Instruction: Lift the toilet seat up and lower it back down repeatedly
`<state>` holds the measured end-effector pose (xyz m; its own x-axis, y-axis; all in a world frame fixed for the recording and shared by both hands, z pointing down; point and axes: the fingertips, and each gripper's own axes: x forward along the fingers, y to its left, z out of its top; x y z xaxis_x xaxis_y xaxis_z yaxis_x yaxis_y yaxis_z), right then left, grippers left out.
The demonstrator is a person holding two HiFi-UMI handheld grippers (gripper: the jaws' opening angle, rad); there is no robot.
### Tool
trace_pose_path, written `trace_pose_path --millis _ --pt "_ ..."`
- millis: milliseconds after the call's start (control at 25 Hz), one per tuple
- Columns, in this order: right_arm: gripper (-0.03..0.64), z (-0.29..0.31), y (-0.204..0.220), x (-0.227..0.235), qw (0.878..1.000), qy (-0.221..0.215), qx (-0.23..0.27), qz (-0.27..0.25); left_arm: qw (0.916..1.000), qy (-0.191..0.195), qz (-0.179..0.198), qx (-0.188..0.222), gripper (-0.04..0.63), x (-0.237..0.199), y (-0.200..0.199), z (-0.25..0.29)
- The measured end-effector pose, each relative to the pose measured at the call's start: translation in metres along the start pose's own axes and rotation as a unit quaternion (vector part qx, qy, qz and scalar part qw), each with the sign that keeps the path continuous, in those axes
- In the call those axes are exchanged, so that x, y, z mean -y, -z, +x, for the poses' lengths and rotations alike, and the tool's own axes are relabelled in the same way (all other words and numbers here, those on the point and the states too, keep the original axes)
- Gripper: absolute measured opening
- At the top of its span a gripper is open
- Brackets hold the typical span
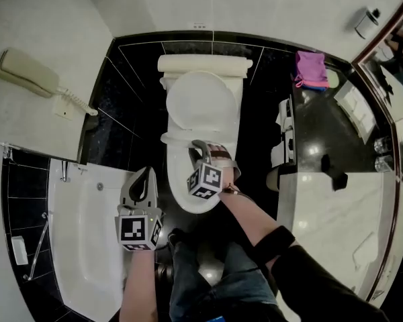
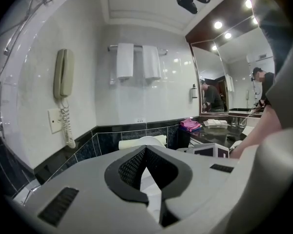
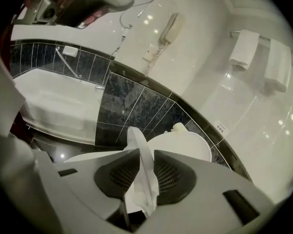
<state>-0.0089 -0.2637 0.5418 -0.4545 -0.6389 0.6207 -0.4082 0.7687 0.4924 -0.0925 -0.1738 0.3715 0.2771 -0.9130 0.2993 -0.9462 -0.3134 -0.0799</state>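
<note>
**Right gripper pinched on the seat, left one just idling**

Had the right gripper (image 3: 145, 155) clamped down narrow on the toilet seat (image 3: 136, 136), thin white edge squeezed between both dark pads and poking out past the tips. Saw it edge-on from there, so couldn't tell how far off the bowl (image 1: 178, 180). Just behind the seat, further along the jaws: the lid (image 3: 188, 141), tipped back toward the tank (image 1: 203, 64). Off to one side of that gripper and lower down, a white bathtub (image 3: 53, 108) under black wall tiles. Way beyond, up on the pale wall, a corded wall phone (image 3: 170, 28) and folded towels (image 3: 244, 50) on a rail.

Had the left gripper (image 2: 144, 152) closed up, tips together, nothing pinched in it. Held it clear of the toilet, beside the bowl on the tub side. Straight out past its tips: a bit of the white toilet, then the same black tile band and pale wall. Further off toward its right, a dark counter (image 2: 224, 133) with a pink cloth (image 2: 190, 125) on it and a mirror (image 2: 219, 87) above.
</note>
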Motion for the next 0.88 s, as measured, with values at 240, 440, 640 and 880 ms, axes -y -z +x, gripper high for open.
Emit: trace_pose_path --millis 240,440,640,880 --pt "0.11 0.031 -0.007 0.074 0.999 0.034 -0.005 0.031 0.9998 0.014 0.01 0.006 0.001 -0.018 -0.015 0.036" --pt "0.11 0.06 -0.01 0.132 0.996 0.057 -0.01 0.067 0.9985 0.053 0.012 0.005 0.0 -0.03 -0.021 0.085" --pt "0.109 0.087 -0.006 0.175 0.991 0.078 -0.021 0.105 0.9959 0.089 0.014 -0.001 0.001 -0.045 -0.028 0.134" --pt "0.109 0.12 0.003 0.216 0.987 0.092 -0.032 0.13 0.9924 0.121 0.022 -0.001 0.001 -0.061 -0.034 0.183"
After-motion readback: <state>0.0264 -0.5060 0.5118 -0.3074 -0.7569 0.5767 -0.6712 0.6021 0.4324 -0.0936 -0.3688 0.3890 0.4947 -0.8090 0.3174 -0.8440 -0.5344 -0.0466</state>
